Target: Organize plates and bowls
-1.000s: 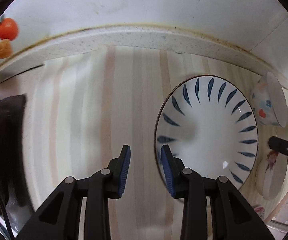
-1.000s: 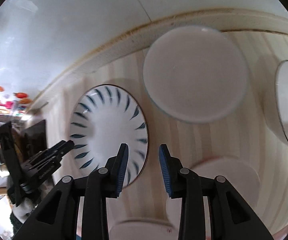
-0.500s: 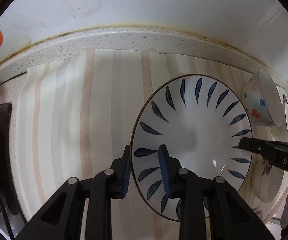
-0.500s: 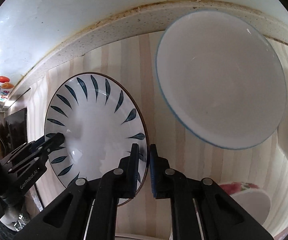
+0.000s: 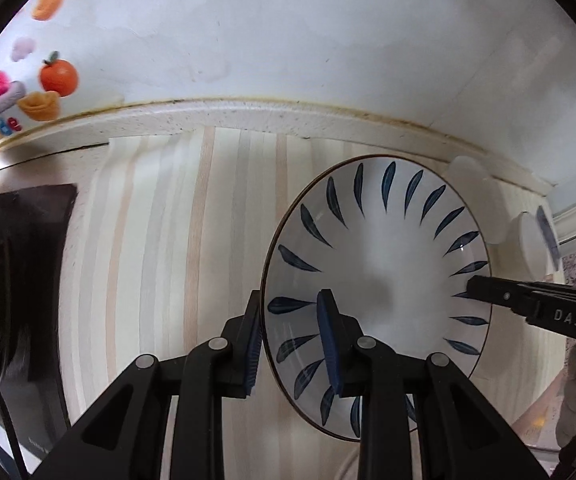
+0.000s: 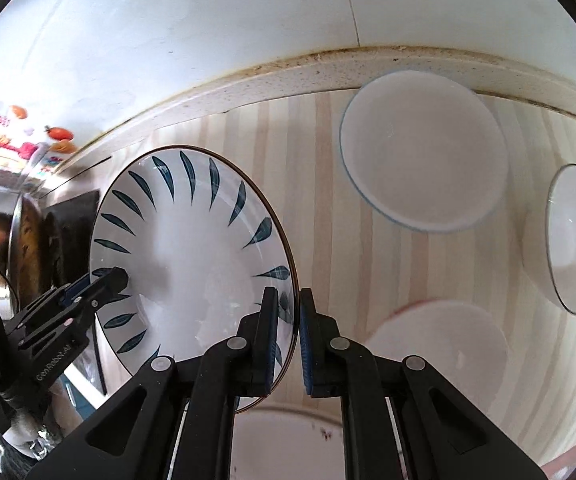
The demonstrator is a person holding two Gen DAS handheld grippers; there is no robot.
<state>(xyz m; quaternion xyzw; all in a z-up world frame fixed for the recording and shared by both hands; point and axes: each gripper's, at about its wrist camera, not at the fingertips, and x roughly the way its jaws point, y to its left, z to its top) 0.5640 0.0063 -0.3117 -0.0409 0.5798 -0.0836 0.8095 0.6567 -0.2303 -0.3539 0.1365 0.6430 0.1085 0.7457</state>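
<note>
A white deep plate with blue leaf strokes lies over the striped wooden counter, held at two sides. My left gripper is shut on its left rim, one pad outside and one over the plate's inside. My right gripper is shut on the opposite rim of the same plate, whose near edge overlaps a bowl below, so it looks lifted. Each view shows the other gripper on the far rim: the right gripper and the left gripper.
A white plate with a blue rim lies by the back wall. A thin-rimmed bowl stands at the right, a white bowl with a red edge nearer, and another bowl under my fingers. A black hob lies to the left.
Both grippers have closed onto the leaf plate's rim. Both views have since pulled back and tilted up toward the wall, the plate staying between the fingers.
</note>
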